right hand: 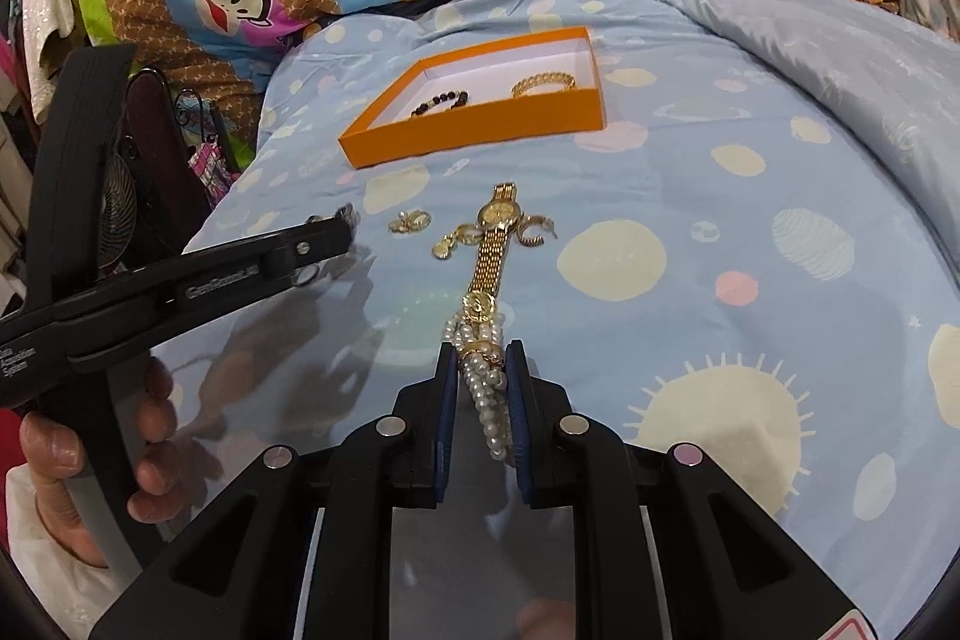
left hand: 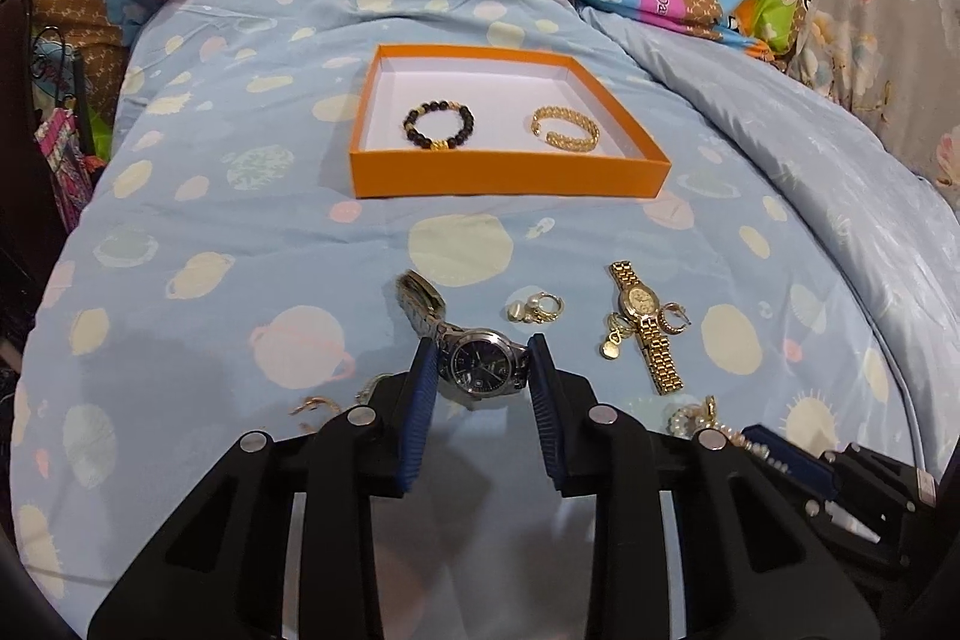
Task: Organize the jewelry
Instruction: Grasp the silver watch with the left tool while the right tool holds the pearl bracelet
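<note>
A bed (left hand: 252, 220) under a pale blue planet-print quilt carries an orange box (left hand: 510, 172) holding a dark beaded bracelet (left hand: 438, 125) and a gold cuff (left hand: 565, 128). Nearer, the left tongs (left hand: 480, 370) grip a silver watch (left hand: 480, 364) by its dark-dialled case. The right tongs (right hand: 483, 370) pinch a pearl bracelet (right hand: 486, 400), with a gold watch (right hand: 501, 232) and small gold earrings (right hand: 409, 221) lying beyond.
</note>
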{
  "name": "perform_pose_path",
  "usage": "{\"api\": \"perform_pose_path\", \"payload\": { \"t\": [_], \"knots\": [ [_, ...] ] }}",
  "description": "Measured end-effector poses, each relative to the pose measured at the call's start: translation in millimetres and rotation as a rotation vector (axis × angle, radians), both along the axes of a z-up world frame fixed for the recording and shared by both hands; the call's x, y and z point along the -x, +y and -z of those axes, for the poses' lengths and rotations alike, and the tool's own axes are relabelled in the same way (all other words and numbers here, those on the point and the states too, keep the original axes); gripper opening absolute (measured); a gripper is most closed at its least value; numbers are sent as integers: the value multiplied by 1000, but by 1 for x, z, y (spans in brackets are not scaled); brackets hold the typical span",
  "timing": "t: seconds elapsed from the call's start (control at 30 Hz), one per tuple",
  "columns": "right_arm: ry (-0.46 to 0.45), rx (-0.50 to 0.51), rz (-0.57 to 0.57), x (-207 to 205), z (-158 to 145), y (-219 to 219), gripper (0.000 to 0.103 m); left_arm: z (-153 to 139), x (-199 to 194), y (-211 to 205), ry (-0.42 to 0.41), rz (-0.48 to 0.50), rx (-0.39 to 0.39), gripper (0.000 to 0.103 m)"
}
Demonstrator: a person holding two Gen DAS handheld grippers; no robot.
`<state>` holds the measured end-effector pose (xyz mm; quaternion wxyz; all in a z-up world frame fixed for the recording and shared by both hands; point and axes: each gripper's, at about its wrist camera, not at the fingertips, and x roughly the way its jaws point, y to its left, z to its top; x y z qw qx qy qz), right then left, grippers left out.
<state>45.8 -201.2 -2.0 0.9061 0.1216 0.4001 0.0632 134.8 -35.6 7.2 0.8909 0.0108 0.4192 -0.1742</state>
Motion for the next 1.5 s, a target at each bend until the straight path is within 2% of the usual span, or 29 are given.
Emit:
{"api": "perform_pose_path", "payload": {
  "t": [0.17,0.2,0.27,0.43,0.57,0.63,0.7,0.73,0.8,0.97,1.07,1.13,1.23,1.5],
  "knots": [
    [-79,26,23,-2,-31,-9,14,-26,3,20,-34,-37,25,28],
    [-95,32,26,-5,-37,-11,14,-31,2,23,-43,-41,33,14],
    [-121,41,30,-12,-49,-16,14,-44,-2,28,-59,-54,42,7],
    [-173,57,46,-38,-73,-26,14,-68,-17,33,-115,-61,45,7],
    [-184,62,52,-49,-79,-28,14,-76,-25,39,-133,-73,36,7],
    [-183,58,48,-48,-78,-27,14,-72,-24,42,-113,-69,43,9],
    [-170,49,41,-46,-73,-24,14,-60,-21,40,-89,-60,38,32],
    [-161,43,39,-46,-70,-23,14,-52,-18,37,-78,-56,26,37],
    [-146,35,35,-43,-64,-20,14,-35,-13,29,-45,-34,5,39],
    [-120,22,27,-35,-53,-15,14,6,3,10,37,27,-46,38],
    [-117,18,28,-32,-50,-15,14,14,14,7,46,42,-52,37],
    [-115,14,30,-31,-49,-16,14,15,18,5,32,47,-68,33],
    [-109,6,34,-32,-46,-17,14,15,19,4,13,52,-87,11],
    [-103,-2,38,-32,-44,-16,14,3,22,10,-1,62,-26,7]
  ]
}}
